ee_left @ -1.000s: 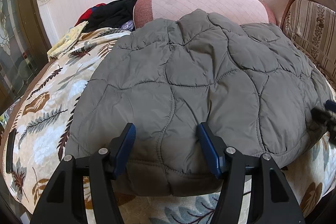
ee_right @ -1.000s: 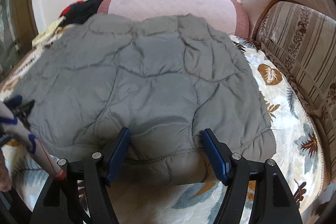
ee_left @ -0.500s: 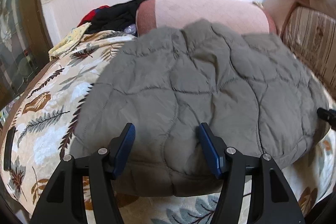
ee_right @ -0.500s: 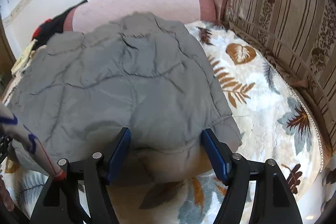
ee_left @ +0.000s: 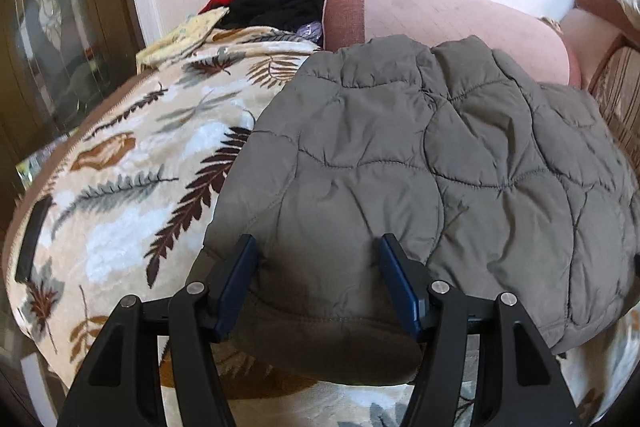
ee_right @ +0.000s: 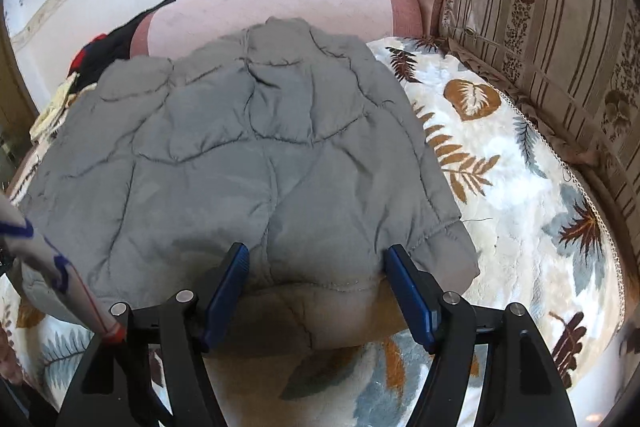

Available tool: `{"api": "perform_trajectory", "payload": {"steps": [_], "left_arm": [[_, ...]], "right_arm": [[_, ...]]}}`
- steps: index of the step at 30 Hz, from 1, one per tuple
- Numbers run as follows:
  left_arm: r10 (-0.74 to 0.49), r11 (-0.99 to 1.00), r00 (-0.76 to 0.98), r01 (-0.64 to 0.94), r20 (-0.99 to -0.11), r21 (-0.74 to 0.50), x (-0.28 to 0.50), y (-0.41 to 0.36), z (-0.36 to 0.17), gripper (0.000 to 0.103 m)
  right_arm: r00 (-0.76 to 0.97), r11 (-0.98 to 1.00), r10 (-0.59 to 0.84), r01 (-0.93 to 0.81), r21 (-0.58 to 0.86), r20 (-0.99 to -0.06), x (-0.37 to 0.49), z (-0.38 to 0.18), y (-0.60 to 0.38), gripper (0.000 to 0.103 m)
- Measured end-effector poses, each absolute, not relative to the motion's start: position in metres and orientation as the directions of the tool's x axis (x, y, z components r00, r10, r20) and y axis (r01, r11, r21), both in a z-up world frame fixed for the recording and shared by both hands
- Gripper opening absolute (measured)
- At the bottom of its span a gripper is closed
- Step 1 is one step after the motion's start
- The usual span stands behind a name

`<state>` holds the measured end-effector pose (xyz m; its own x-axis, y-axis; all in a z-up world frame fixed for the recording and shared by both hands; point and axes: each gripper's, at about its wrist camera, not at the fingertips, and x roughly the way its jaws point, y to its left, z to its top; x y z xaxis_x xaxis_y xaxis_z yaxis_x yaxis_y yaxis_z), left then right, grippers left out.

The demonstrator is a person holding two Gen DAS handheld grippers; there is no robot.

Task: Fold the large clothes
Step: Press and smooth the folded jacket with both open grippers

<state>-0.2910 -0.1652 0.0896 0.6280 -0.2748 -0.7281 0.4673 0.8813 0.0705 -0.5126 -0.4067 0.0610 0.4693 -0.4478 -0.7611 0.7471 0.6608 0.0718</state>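
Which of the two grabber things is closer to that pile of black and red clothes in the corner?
Left. The left gripper is at the grey quilted jacket's near edge on the side toward the black and red clothes; the right gripper is at the jacket's opposite corner, toward the striped cushion.

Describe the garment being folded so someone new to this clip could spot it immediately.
Start at the sofa's leaf-print blanket, which covers the whole seat. Lying spread across its middle, in front of the pink bolster cushion, is the grey quilted jacket. It is the only puffy, single-coloured piece with curved stitched panels; the other clothes are a dark and red heap piled beyond the bolster's end.
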Motion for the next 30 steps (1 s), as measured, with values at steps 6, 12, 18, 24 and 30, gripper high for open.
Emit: {"api": "perform_trajectory", "payload": {"steps": [6, 12, 18, 24, 30], "left_arm": [[-0.29, 0.882, 0.66, 0.466, -0.694, 0.074, -0.298, -0.163, 0.096, 0.062], [-0.295, 0.866, 0.655, 0.491, -0.696, 0.094, -0.304, -0.172, 0.094, 0.062], [-0.299, 0.866, 0.653, 0.492, -0.696, 0.09, -0.303, -0.172, 0.093, 0.062], [-0.353, 0.841, 0.662, 0.534, -0.661, 0.086, -0.316, -0.176, 0.099, 0.062], [-0.346, 0.811, 0.653, 0.569, -0.674, 0.136, -0.324, -0.188, 0.092, 0.062]], "right_arm": [[0.532, 0.701, -0.46, 0.709, 0.077, -0.711, -0.51, 0.074, -0.39, 0.076], [0.555, 0.759, -0.423, 0.649, 0.054, -0.716, -0.492, 0.07, -0.373, 0.076], [0.543, 0.77, -0.419, 0.637, 0.032, -0.727, -0.488, 0.066, -0.368, 0.076], [0.559, 0.773, -0.434, 0.634, 0.027, -0.707, -0.49, 0.072, -0.365, 0.076], [0.551, 0.778, -0.408, 0.627, 0.039, -0.728, -0.486, 0.067, -0.366, 0.076]]}}
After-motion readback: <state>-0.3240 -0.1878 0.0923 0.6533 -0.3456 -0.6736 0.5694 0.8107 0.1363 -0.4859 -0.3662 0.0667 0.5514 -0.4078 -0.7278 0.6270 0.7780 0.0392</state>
